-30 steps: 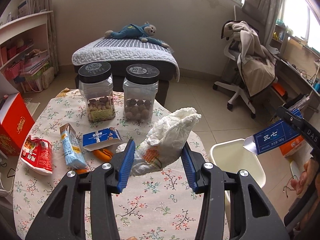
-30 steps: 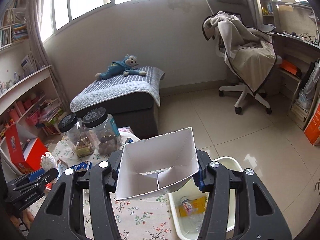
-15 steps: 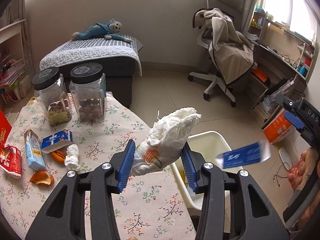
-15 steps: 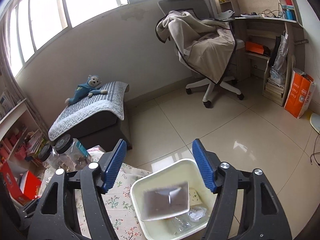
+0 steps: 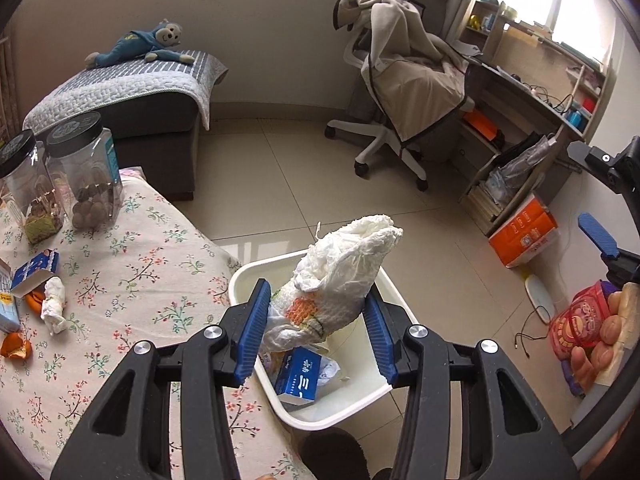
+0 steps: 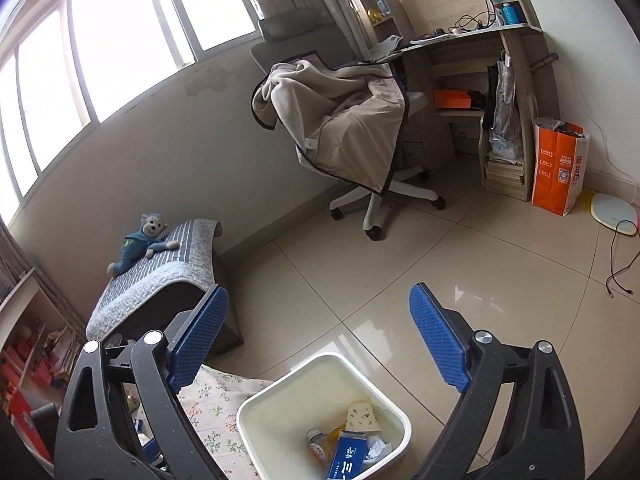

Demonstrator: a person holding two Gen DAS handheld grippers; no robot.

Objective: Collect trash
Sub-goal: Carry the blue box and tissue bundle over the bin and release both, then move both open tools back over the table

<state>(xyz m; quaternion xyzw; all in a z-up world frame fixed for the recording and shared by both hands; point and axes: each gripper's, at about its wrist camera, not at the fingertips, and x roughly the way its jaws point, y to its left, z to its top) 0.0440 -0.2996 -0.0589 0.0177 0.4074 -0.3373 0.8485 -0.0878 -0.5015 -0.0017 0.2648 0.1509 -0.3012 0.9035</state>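
Left wrist view, grip: the left gripper (image 5: 316, 330) has its blue pads pressed on a crumpled white plastic bag (image 5: 340, 280), which stands up between the jaws.
Left wrist view, position: the bag hangs over the white bin (image 5: 384, 390) beside the table (image 5: 132, 280), so I judge it is held there to fall inside once let go.
Left wrist view, bin contents: a blue box (image 5: 298, 376) lies flat in the bin among paper scraps.
Left wrist view, trash left: a twisted white tissue (image 5: 54, 304), orange peel (image 5: 16, 348) and a small opened blue carton (image 5: 36, 274) lie on the flowered cloth, well apart from the bin.
Left wrist view, not trash: two lidded jars (image 5: 60, 184) stand at the far side of the table, likely to stay.
Left wrist view, other hand: the right gripper (image 5: 600, 200) shows at the right edge, a hand (image 5: 600, 336) on its handle.

Right wrist view, jaws: the right gripper (image 6: 320, 336) has just been opening; its jaws stand wide with nothing between them.
Right wrist view, why: it points down over the bin (image 6: 256, 436), a fitting place to release.
Right wrist view, task's thing: the blue box (image 6: 348, 456) rests inside the bin beside a paper cup (image 6: 362, 416) and a small bottle (image 6: 320, 446).
Right wrist view, next: my guess is this hand is free to go for more trash on the table.
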